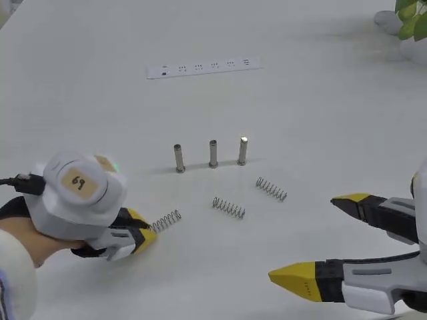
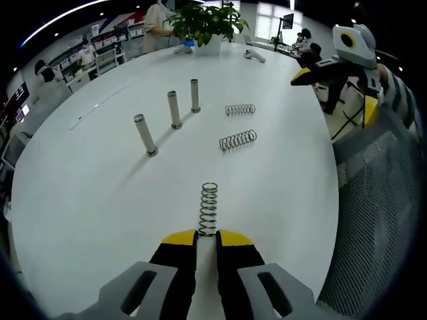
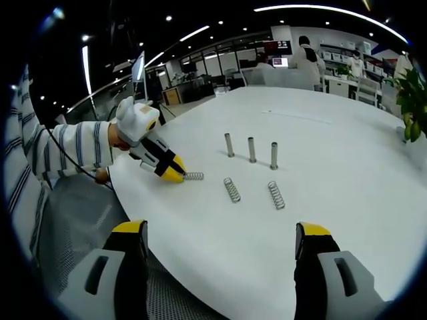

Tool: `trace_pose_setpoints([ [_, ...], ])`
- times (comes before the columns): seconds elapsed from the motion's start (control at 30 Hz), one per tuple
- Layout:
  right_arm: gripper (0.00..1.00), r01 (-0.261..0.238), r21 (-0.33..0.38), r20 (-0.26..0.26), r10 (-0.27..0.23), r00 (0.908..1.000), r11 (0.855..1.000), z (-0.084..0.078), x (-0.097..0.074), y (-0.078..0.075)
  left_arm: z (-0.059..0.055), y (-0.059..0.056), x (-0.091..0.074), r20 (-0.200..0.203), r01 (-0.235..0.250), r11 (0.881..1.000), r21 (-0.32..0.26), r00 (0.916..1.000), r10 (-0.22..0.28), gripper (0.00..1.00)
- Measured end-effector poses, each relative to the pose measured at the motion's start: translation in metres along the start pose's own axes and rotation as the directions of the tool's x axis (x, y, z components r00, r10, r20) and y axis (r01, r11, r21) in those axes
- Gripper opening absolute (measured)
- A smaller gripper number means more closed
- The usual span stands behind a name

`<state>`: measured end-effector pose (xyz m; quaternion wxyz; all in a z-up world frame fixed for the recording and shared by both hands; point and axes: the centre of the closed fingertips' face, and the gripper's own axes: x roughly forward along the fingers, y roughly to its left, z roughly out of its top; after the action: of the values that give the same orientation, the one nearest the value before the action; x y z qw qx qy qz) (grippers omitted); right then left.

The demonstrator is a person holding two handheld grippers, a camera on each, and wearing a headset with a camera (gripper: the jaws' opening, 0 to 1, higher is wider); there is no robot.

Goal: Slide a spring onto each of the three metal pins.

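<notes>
left gripper (image 2: pixel 207 235) pinches one spring (image 2: pixel 209 208) by its end.
right gripper (image 3: pixel 221 229) gapes empty; three pins (image 1: pixel 213 153) bare, two springs (image 1: pixel 228 207) loose.

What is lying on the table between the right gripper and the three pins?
Two loose springs lie there, side by side; the right gripper view shows it.

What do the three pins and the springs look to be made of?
Pins: probably steel, smooth dull-grey cylinders, a bright glint on one top. Springs: thin silvery metal wire, coiled in open turns; alloy unclear.
</notes>
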<state>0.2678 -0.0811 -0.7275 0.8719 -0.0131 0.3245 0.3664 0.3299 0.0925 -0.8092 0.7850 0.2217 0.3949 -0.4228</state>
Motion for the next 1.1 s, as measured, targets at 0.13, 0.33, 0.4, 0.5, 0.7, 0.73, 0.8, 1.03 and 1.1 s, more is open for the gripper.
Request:
trace_pose_setpoints([
  [0.13, 0.9, -0.012, -0.013, -0.014, 0.012, 0.9998, 1.0, -0.001, 0.002, 0.003, 0.0, 0.001, 0.0, 0.014, -0.006, 1.0, -0.014, 0.9999, 0.007, 0.01],
  [0.33, 0.9, -0.022, -0.028, -0.026, 0.021, 0.9994, 0.999, -0.001, 0.003, 0.004, -0.001, 0.002, -0.001, 0.041, -0.01, 1.0, 0.0, 0.9991, 0.01, 0.01],
  [0.4, 0.9, -0.026, -0.031, -0.037, 0.025, 0.999, 0.999, -0.003, 0.003, 0.004, -0.001, 0.002, -0.001, 0.05, -0.019, 1.0, 0.0, 0.9986, 0.019, 0.01],
  [0.5, 0.89, -0.032, -0.038, -0.047, 0.031, 0.9984, 0.999, -0.004, 0.003, 0.004, 0.0, 0.0, -0.002, 0.064, -0.024, 1.0, -0.013, 0.9977, 0.024, 0.01],
  [0.7, 0.91, -0.042, -0.052, -0.047, 0.04, 0.9981, 0.998, -0.003, 0.005, 0.005, 0.001, 0.001, -0.002, 0.105, -0.021, 0.997, -0.073, 0.994, 0.029, 0.01],
  [0.73, 0.92, -0.046, -0.054, -0.047, 0.044, 0.9979, 0.998, -0.003, 0.005, 0.006, 0.001, 0.002, -0.002, 0.102, -0.02, 0.996, -0.082, 0.9943, 0.028, 0.01],
  [0.8, 0.92, -0.055, -0.059, -0.053, 0.052, 0.9972, 0.997, -0.004, 0.006, 0.007, 0.001, 0.002, -0.003, 0.098, -0.024, 0.997, -0.069, 0.9947, 0.03, 0.01],
  [1.03, 0.91, -0.083, -0.078, -0.075, 0.077, 0.9942, 0.994, -0.007, 0.01, 0.011, 0.002, 0.001, -0.002, 0.113, -0.022, 0.998, -0.06, 0.9932, 0.029, 0.01],
  [1.1, 0.91, -0.088, -0.084, -0.078, 0.081, 0.9936, 0.993, -0.007, 0.011, 0.012, 0.001, 0.003, -0.003, 0.115, -0.028, 0.998, -0.052, 0.9928, 0.034, 0.01],
])
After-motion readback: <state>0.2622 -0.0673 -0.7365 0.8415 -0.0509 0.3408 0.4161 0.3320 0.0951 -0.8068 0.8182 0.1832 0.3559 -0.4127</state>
